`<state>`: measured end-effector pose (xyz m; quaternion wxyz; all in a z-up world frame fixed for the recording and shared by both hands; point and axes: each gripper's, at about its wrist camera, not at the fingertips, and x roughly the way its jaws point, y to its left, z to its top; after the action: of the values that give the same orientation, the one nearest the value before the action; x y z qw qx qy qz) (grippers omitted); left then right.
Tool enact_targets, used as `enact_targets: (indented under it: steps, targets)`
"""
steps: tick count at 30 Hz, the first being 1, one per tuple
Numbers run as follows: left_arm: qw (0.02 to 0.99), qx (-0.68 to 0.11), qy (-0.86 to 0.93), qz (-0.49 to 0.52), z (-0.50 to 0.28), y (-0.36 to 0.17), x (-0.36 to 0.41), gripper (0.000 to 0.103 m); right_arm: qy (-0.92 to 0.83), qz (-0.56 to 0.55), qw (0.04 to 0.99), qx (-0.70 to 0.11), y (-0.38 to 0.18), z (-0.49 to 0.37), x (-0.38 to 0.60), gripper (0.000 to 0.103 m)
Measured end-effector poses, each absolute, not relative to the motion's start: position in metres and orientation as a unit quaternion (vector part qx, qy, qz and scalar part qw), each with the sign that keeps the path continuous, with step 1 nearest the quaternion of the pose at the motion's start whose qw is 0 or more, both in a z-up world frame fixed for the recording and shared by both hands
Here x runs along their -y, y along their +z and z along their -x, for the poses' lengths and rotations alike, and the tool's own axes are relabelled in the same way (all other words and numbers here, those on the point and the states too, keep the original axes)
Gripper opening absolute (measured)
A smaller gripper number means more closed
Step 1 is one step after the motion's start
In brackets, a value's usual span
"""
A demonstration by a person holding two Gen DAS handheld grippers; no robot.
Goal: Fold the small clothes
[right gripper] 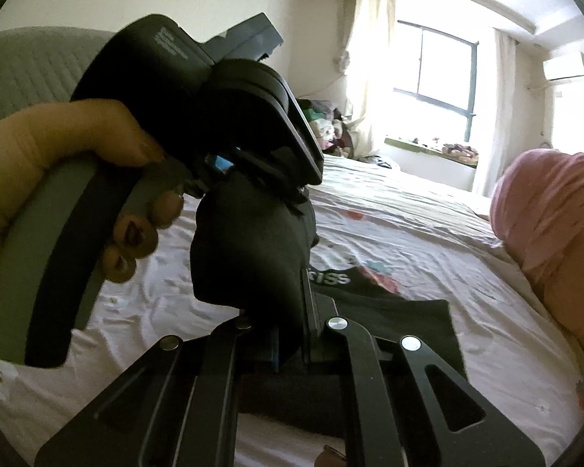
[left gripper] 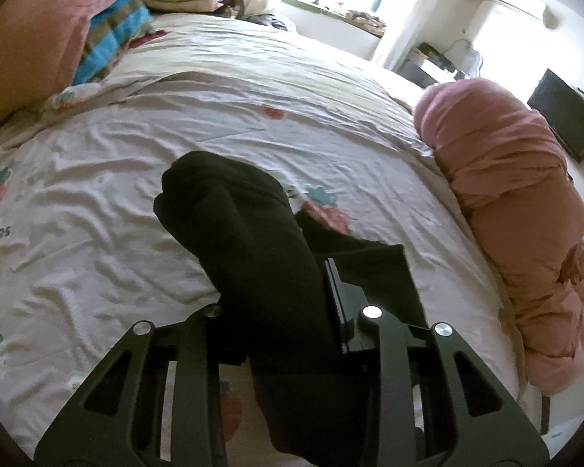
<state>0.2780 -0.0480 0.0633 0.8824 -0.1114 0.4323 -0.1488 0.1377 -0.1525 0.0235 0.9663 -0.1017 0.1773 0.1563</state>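
Left wrist: black garment (left gripper: 253,233) in gripper (left gripper: 292,303).

Strawberry-print sheet (left gripper: 136,179) covers bed; pink duvet (left gripper: 506,194) bundled along its edge.

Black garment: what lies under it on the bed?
Under the black garment, clamped by both the left hand-held gripper and the right hand-held gripper, lies the strawberry-print sheet. A printed motif shows at its edge; whatever is directly beneath the cloth is covered.

A home bedroom: a bed (left gripper: 136,179) with strawberry-print sheet, pink duvet (left gripper: 518,210), curtained window (right gripper: 444,78) and wall air conditioner (right gripper: 566,67).
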Motion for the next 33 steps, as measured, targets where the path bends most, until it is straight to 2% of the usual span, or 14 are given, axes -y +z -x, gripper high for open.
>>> enact_targets:
  steps: [19, 28, 31, 33]
  targets:
    - [0.866, -0.457, -0.184, 0.081, -0.285, 0.053, 0.126, 0.023, 0.122, 0.039, 0.968, -0.215, 0.010, -0.129, 0.222, 0.006]
    - [0.849, -0.482, -0.199, 0.077, -0.292, 0.026, 0.153, 0.023, 0.121, -0.023, 0.953, -0.276, -0.010, -0.144, 0.260, 0.007]
    - [0.845, -0.491, -0.198, 0.073, -0.294, 0.017, 0.160, 0.027, 0.127, -0.054, 0.944, -0.299, -0.020, -0.148, 0.271, 0.007]
    - [0.841, -0.500, -0.192, 0.077, -0.298, 0.011, 0.163, 0.035, 0.133, -0.078, 0.937, -0.313, -0.025, -0.152, 0.278, 0.007]
